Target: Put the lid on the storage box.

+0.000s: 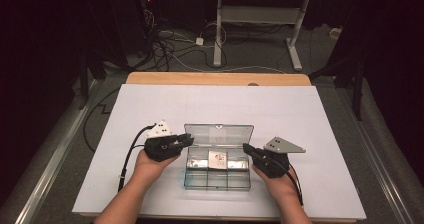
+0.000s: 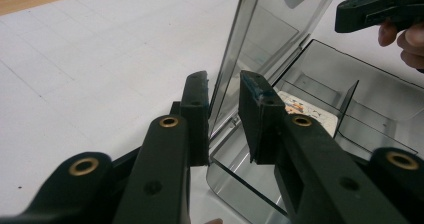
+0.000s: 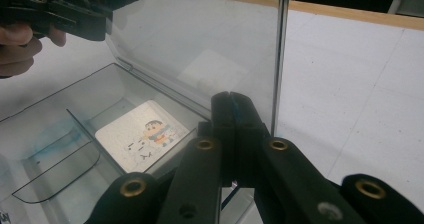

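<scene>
Box: a clear plastic box (image 1: 217, 171) with small compartments is sitting on the white sheet (image 1: 150, 104) that is covering the table (image 1: 215, 78), near the person's edge, between the two hands.
Lid: the clear lid (image 1: 218, 135) is standing open, rising from the far side of the box; in both gripper views it is standing close to upright.
Card: a small white card (image 1: 217, 159) with a cartoon figure is lying in a middle compartment; it is showing clearly in the right gripper view (image 3: 142, 139).
Left gripper: the left gripper (image 1: 189, 140) is reaching in at the lid's left end. In the left gripper view (image 2: 223, 104) the jaws are standing narrowly apart with the lid's edge (image 2: 260, 49) running between them; I cannot tell whether the pads are pressing on it.
Right gripper: the right gripper (image 1: 246, 147) is pointing at the box's right end. In the right gripper view (image 3: 233, 115) the jaws are lying pressed flat together, nothing between them, just beside the lid's side edge (image 3: 280, 54).
Hands: the left hand (image 1: 150, 165) and the right hand (image 1: 277, 183) are coming in from the near edge, each gripping its tool.
</scene>
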